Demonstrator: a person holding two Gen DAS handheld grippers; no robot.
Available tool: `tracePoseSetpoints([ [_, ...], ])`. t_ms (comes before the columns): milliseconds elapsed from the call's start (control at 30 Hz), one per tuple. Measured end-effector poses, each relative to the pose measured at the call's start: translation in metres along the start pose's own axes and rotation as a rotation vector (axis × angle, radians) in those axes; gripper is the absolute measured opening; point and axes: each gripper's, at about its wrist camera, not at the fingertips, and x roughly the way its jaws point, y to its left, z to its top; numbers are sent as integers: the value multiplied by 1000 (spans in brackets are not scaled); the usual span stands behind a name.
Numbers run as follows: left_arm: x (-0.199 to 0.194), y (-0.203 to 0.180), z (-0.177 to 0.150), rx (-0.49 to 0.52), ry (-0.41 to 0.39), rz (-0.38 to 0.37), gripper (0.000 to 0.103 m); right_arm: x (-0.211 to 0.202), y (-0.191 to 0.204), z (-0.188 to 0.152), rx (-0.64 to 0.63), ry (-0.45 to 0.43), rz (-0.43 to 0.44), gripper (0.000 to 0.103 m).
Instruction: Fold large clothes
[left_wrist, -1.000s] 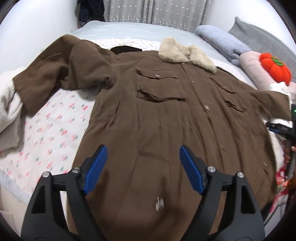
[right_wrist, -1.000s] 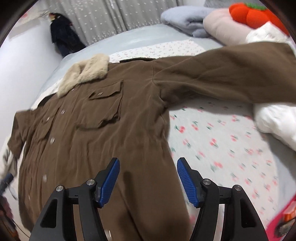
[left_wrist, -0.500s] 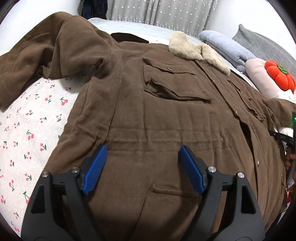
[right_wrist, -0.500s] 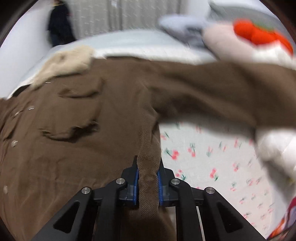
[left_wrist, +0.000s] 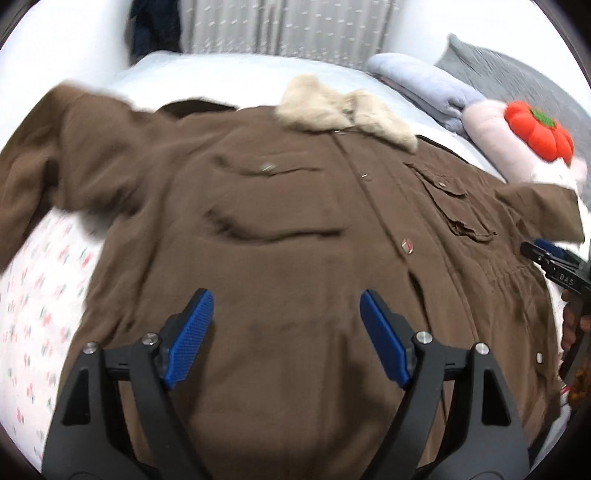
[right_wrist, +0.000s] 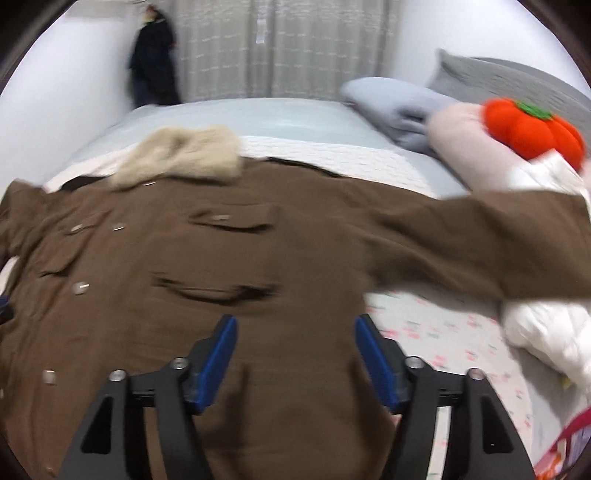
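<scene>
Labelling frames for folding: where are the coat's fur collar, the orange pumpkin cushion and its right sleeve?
fur collar (left_wrist: 343, 107), left wrist view, middle of the fur.
pumpkin cushion (right_wrist: 532, 129), right wrist view, orange body.
right sleeve (right_wrist: 480, 236), right wrist view, mid-sleeve.

Coat (left_wrist: 295, 229) flat on bed (left_wrist: 229, 74)

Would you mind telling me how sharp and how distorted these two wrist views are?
Left wrist view: fisheye bulge with dark corners, brown coat smeared by motion, sheet print streaked, tool crisp. Right wrist view: heavier blur, coat pocket flaps and sleeve edge streaked sideways, tool sharp.
</scene>
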Motion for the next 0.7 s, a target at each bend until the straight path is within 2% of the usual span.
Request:
tracePoseSetpoints([
  [67,16,-8,0,54,-12,29,82,17,10,-1,-12,38,16,73],
  [133,38,0,-10,70,35,66,83,41,4,-11,1,114,17,73],
  [167,39,7,-14,48,32,36,83,50,-5,-20,33,137,37,74],
  [233,27,28,-16,-31,7,-44,83,44,-22,-32,95,75,121,74],
  [333,17,33,-27,34,26,-33,83,27,-37,-46,106,73,189,74],
  [433,7,27,-40,144,62,14,85,13,-26,-65,-1,91,130,74],
  [500,-7,29,-47,182,68,42,86,-1,-24,-77,-41,86,106,76],
  [633,-45,60,-37,142,9,88,86,-17,-27,-75,-9,99,88,80],
  [700,-64,88,-21,81,-31,150,86,-20,-23,-68,-2,98,96,80],
])
